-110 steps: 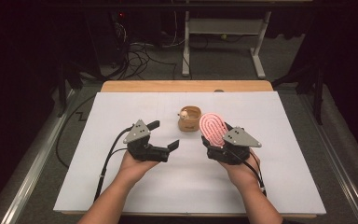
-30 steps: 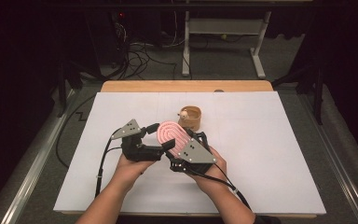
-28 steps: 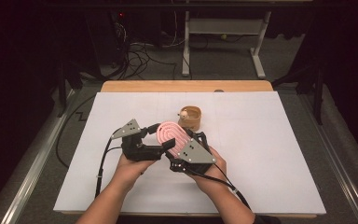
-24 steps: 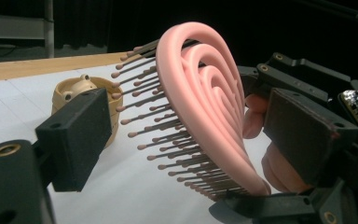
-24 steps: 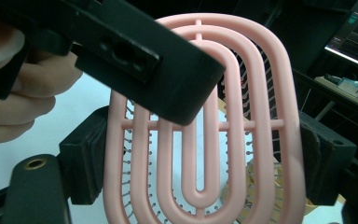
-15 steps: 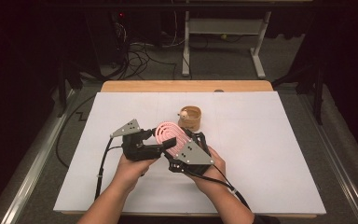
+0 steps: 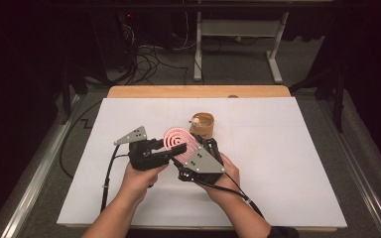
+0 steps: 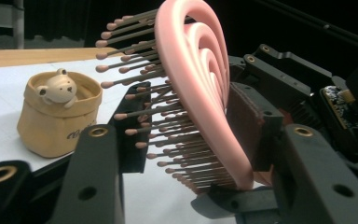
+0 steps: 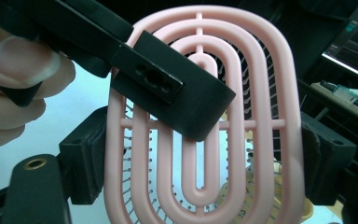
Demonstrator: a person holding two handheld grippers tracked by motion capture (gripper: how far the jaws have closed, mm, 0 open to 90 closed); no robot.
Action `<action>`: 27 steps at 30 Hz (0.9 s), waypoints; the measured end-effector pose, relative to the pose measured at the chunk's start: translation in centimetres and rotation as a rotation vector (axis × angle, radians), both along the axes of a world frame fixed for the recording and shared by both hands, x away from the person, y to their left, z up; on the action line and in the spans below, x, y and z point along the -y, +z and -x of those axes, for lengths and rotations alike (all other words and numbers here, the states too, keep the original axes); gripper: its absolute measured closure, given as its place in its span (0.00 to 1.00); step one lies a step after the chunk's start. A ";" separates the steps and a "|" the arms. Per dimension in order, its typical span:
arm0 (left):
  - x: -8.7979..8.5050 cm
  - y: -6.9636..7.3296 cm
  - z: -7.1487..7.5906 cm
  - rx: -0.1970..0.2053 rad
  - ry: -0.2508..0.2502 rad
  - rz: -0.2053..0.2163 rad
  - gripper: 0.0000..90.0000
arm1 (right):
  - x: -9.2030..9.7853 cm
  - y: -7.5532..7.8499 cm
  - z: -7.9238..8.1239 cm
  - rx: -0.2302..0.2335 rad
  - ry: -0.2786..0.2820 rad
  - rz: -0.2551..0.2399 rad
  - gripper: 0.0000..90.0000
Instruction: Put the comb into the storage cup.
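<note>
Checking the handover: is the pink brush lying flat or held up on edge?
On edge. The pink brush stands upright off the table, bristles sideways toward the bear pouch.

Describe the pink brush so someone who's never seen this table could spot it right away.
On the white table, look just in front of the tan bear pot, where the two black grippers meet. The brush is between them: a flat pink oval of nested rings, bristles on one face, the only pink thing there.

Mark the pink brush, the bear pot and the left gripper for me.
pink brush (image 9: 200,116): right gripper view, centre of its slotted back.
bear pot (image 8: 58,119): left gripper view, front wall.
left gripper (image 7: 178,148): high view, between its fingertips.
</note>
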State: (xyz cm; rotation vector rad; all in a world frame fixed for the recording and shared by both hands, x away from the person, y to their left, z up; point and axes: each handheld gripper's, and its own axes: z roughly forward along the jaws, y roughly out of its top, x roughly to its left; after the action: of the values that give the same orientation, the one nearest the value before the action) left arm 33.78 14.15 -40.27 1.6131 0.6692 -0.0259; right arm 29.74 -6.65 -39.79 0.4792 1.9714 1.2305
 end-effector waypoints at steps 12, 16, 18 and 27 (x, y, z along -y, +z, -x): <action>0.1 0.4 0.5 0.024 0.016 -0.009 0.69 | -0.4 -0.2 -0.1 0.011 -0.018 0.006 0.23; 0.0 0.6 0.6 0.036 0.020 -0.010 0.69 | -0.5 -0.1 -0.1 -0.001 -0.023 -0.012 0.23; 0.0 0.7 0.7 0.043 0.021 -0.012 0.69 | -0.6 -0.1 -0.1 0.000 -0.024 -0.017 0.23; 0.1 0.7 0.7 0.048 0.031 -0.025 0.70 | -0.6 -0.1 -0.3 -0.019 -0.021 -0.017 0.22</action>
State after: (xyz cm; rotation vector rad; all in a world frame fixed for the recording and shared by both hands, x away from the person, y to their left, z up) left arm 33.04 14.08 -39.57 1.6225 0.6596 0.0438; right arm 30.03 -6.01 -39.88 0.5203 1.9682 1.2344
